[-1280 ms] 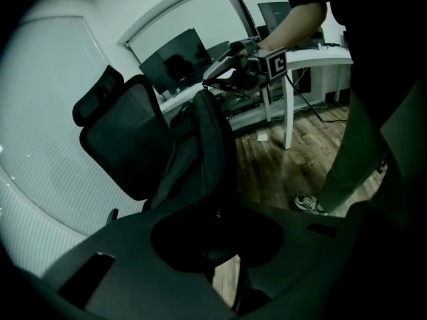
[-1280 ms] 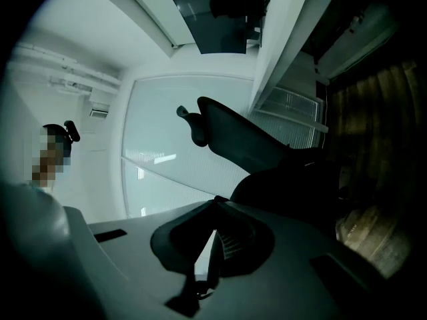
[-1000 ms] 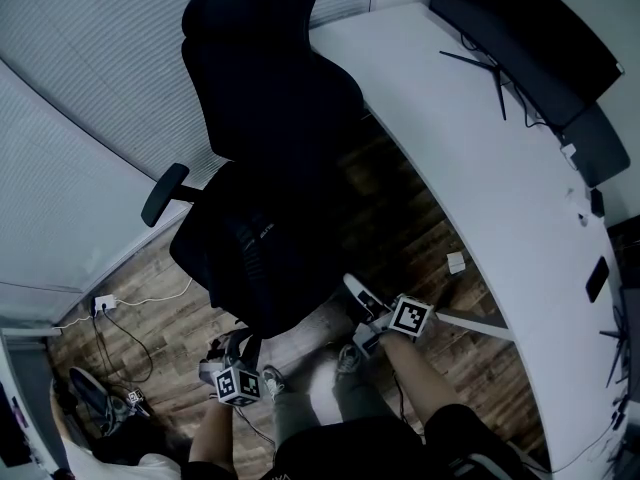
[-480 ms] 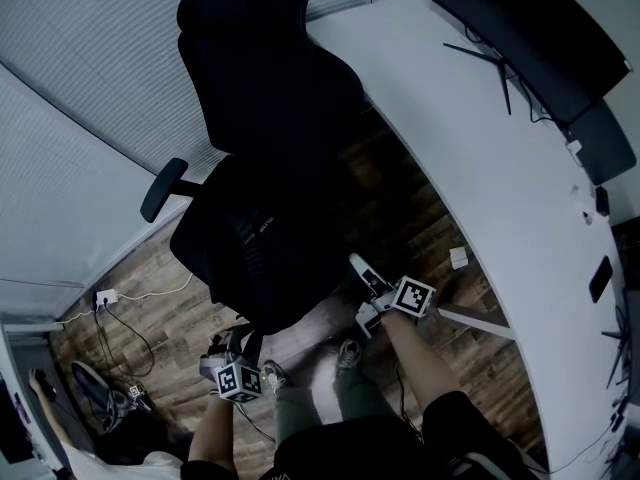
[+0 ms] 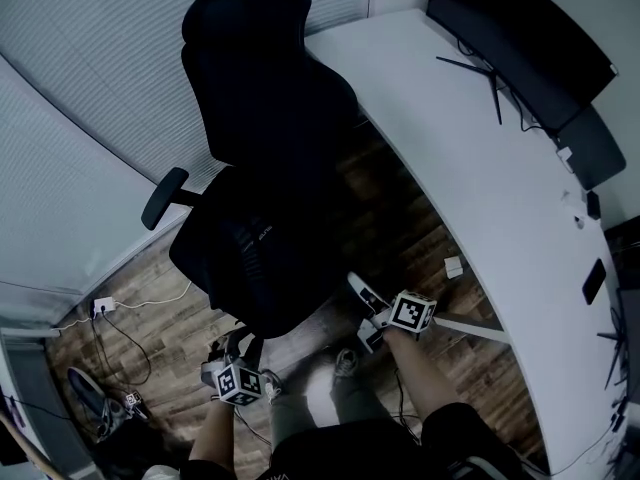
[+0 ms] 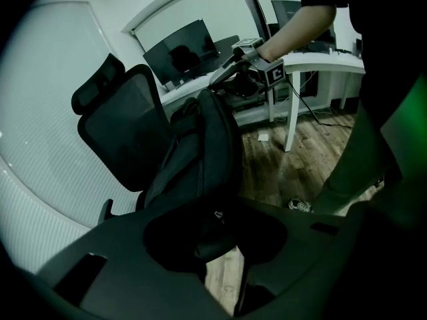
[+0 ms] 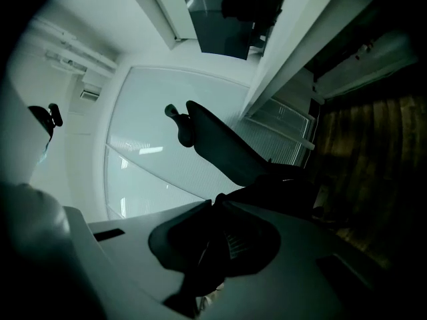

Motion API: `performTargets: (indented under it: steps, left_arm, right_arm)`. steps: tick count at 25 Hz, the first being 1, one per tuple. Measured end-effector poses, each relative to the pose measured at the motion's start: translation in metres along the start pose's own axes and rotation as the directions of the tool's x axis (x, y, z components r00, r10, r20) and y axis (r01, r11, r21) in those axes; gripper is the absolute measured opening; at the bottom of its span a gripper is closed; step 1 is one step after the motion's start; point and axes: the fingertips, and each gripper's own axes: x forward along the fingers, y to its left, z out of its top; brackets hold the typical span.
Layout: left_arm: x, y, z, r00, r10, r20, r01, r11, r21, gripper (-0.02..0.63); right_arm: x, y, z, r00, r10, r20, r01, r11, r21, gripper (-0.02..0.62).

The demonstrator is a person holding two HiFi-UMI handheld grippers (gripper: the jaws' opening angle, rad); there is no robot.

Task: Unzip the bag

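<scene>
Pinching the lower part of the black bag (image 6: 207, 139) with the left gripper (image 6: 213, 229), with jaws just eased wider round the fabric. Higher, clamping what looks like the zip pull (image 7: 207, 265) at the bag's top in the closed right gripper (image 6: 219, 82), all on the office chair (image 6: 120, 132). Risking a lost lower hold: would then drag the whole bag, not open the zip.

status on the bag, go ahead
Right gripper shut on backpack top. Left gripper jaws just opened a little, backpack fabric between them. Backpack propped on office chair, zip too dark to read. Nothing in the way.
</scene>
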Motion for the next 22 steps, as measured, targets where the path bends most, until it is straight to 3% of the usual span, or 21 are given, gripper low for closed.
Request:
performTargets:
  steps: [5,7,9,13,18,22]
  left_arm:
    - [-0.009,-0.004,0.005,0.999,-0.021,0.042,0.023,0.999,-0.042,0.178]
    - [-0.016,-0.005,0.01,0.998,-0.023,0.067,0.026,0.998,-0.051,0.19]
    - [-0.024,-0.003,0.016,0.995,-0.014,0.099,0.021,0.997,-0.072,0.198]
    - [-0.044,0.008,0.028,0.985,0.037,0.171,-0.016,0.993,-0.118,0.201]
    - [-0.079,0.04,0.039,0.954,0.126,0.271,-0.073,0.977,-0.199,0.201]
    - [-0.112,0.065,0.051,0.916,0.19,0.353,-0.089,0.955,-0.284,0.201]
  right_arm:
    - [-0.022,0.007,-0.003,0.998,-0.067,0.0,0.066,0.994,-0.091,0.051]
    - [-0.03,0.013,-0.005,0.996,-0.092,0.007,0.092,0.987,-0.132,0.064]
    - [-0.035,0.024,-0.006,0.994,-0.103,0.019,0.105,0.98,-0.167,0.131]
    - [-0.042,0.056,-0.01,0.992,-0.104,0.067,0.117,0.964,-0.238,0.135]
    - [-0.049,0.1,-0.02,0.984,-0.12,0.13,0.157,0.93,-0.332,0.14]
    - [-0.057,0.137,-0.035,0.975,-0.143,0.172,0.205,0.876,-0.436,0.14]
